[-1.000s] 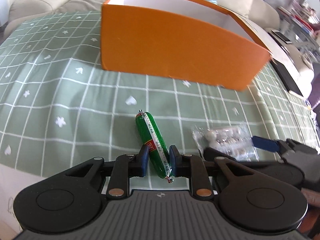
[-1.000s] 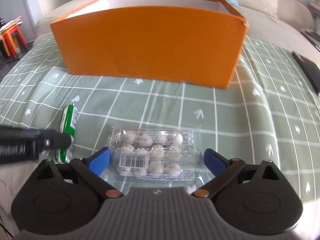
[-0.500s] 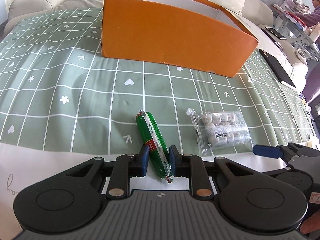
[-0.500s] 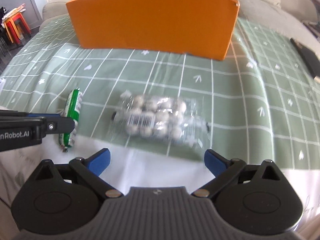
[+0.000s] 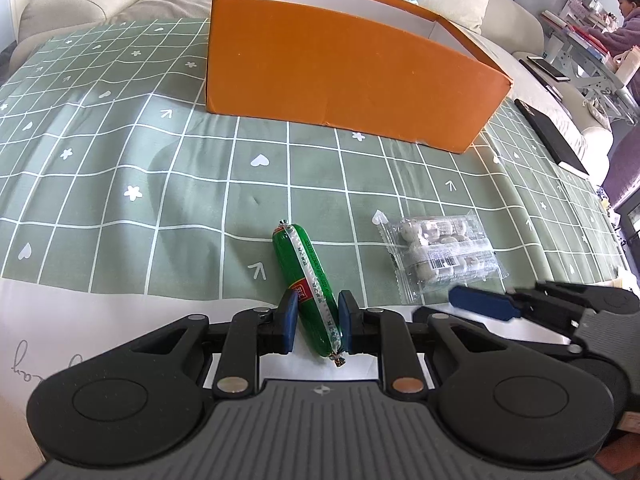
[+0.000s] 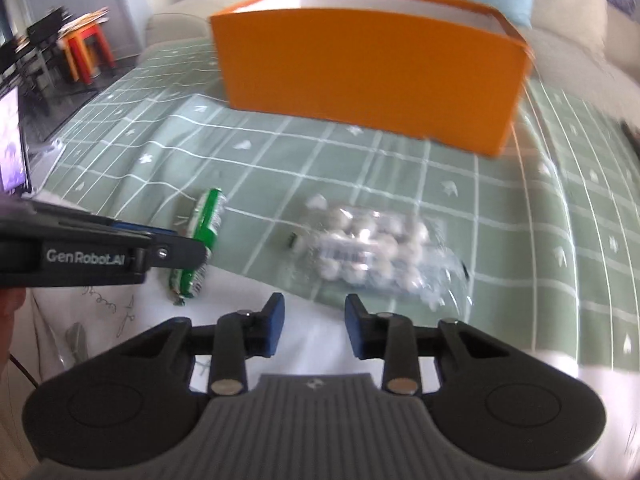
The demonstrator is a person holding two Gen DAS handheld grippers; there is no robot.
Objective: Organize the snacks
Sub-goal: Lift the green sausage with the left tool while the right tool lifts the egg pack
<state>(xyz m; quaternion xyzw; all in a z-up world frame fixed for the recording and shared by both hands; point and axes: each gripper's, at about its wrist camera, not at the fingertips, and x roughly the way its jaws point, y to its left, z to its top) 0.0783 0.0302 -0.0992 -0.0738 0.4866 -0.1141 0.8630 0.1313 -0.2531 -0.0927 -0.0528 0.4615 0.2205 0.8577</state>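
A green sausage stick lies lengthwise between the pads of my left gripper, which is shut on its near half. The same sausage shows in the right wrist view beside the left gripper. A clear packet of white round snacks lies flat on the green checked cloth, right of the sausage. My right gripper is short of the packet; its jaws are closing with nothing between them. The orange box stands open-topped behind both snacks.
A black flat object lies on the cloth to the right of the box. Sofa cushions rise behind the box. A person sits at a desk far right. A lit screen and red stools are at the left.
My right gripper has drawn back from the packet, and its wide jaws have narrowed with nothing in them. The left gripper still holds the sausage and has backed off the box a little.
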